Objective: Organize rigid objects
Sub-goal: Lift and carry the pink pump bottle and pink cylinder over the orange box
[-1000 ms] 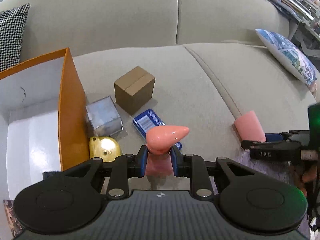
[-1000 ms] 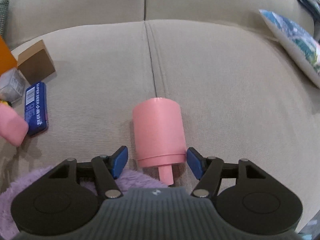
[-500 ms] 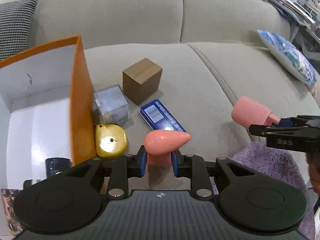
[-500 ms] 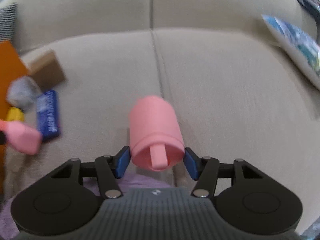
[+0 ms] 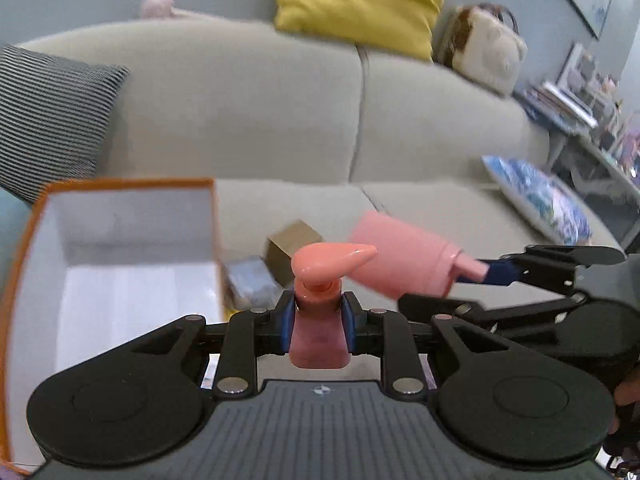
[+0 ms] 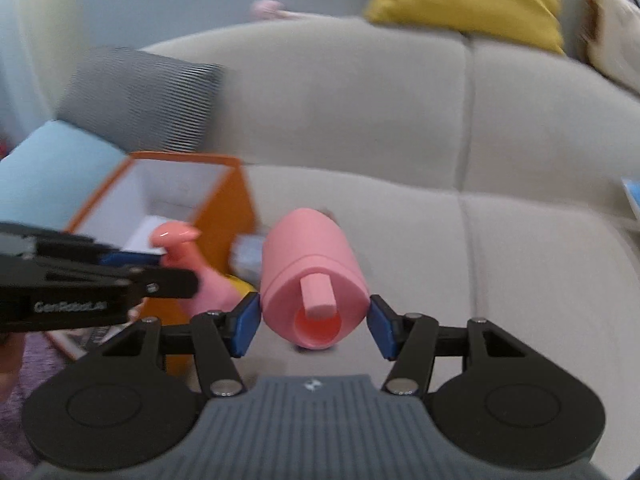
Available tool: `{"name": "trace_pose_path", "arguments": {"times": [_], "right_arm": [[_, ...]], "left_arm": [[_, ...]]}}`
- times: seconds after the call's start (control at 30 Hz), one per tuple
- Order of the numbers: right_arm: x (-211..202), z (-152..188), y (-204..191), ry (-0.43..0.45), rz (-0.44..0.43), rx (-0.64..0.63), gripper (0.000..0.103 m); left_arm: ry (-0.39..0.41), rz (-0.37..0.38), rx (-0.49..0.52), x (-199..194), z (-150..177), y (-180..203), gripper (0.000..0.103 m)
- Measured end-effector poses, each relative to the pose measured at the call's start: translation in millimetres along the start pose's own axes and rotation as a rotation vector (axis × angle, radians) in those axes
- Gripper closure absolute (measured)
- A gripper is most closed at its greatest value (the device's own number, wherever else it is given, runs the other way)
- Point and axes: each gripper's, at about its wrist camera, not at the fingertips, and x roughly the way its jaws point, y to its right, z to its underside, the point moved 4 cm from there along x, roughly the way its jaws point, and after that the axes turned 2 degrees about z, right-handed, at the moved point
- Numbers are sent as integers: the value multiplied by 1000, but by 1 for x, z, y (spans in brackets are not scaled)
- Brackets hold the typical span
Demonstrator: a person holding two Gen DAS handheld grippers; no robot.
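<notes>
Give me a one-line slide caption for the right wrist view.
Right gripper holds a pink cup over the sofa, beside the left gripper carrying a pink pump bottle near the orange box.

You have a salmon-pink pump bottle (image 5: 318,300) upright by its neck and a pink cylinder (image 6: 312,276) lying lengthwise, stub toward you; the orange box (image 5: 120,264), white inside, seems nearly empty.

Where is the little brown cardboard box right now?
In the left wrist view, the brown cardboard box sits on the sofa seat, right of the orange box, beside a silvery cube.
</notes>
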Motion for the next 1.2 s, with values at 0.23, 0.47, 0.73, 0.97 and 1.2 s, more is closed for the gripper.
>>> {"name": "trace_pose_path", "arguments": {"times": [0.23, 0.47, 0.73, 0.97, 1.2], "right_arm": [[-6, -33, -77, 34, -77, -178, 44], [31, -52, -148, -5, -152, -308, 44], [101, -53, -188, -60, -123, -395, 44], [133, -49, -201, -104, -128, -442, 44], [159, -43, -207, -174, -140, -487, 44]], "left_arm": [[63, -73, -44, -48, -11, -58, 76], [-21, -181, -69, -45, 2, -128, 76], [-81, -278, -44, -11, 22, -161, 76], [-115, -318, -3, 14, 37, -174, 76], [-126, -335, 11, 26, 45, -180, 76]]}}
